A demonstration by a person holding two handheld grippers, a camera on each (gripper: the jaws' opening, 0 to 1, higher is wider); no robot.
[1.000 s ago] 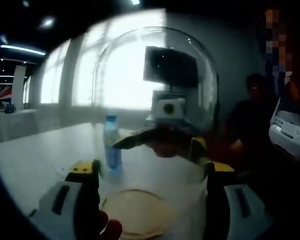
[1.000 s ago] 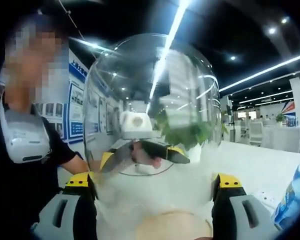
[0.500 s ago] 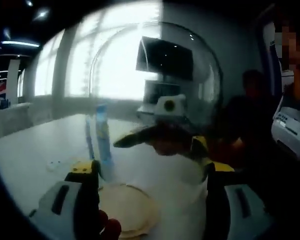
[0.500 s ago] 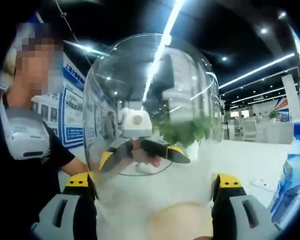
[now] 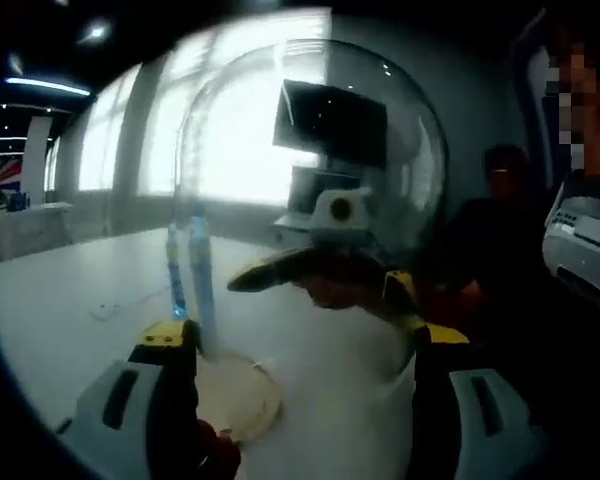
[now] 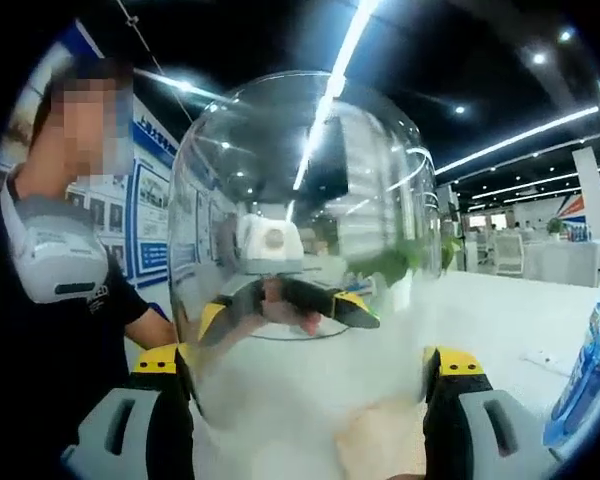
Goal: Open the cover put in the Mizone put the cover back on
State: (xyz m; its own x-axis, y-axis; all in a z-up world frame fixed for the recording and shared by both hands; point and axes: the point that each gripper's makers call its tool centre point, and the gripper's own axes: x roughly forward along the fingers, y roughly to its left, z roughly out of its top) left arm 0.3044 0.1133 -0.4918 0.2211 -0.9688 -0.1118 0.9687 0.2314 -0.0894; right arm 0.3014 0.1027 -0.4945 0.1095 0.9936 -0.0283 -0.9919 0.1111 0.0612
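White tabletop [image 5: 70, 330] runs out under us in both views, with bright windows behind it in the left gripper view and ceiling light strips in the right gripper view. We hold the clear glass dome cover [image 5: 310, 190] between the two tools. Our left gripper [image 5: 295, 345] has its yellow-tipped jaws set wide, one on each side of the dome's lower wall and pressing against it. Our right gripper [image 6: 310, 365] is posed the same way from the opposite side, jaws spread and clamped on the cover [image 6: 300, 210]. Through the glass each view catches the other gripper facing it, with a hand wrapped around its handle. In the left gripper view the cover looks lifted and tilted off the round wooden base [image 5: 242, 395], which lies on the table just beside the left jaw. The Mizone bottle [image 5: 198, 280] stands upright on the table past the dome's left edge, partly seen through the glass; in the right gripper view it [image 6: 592, 350] sits at the far right, near the right jaw. A person in a dark shirt [image 6: 50, 330] stands at the left there.
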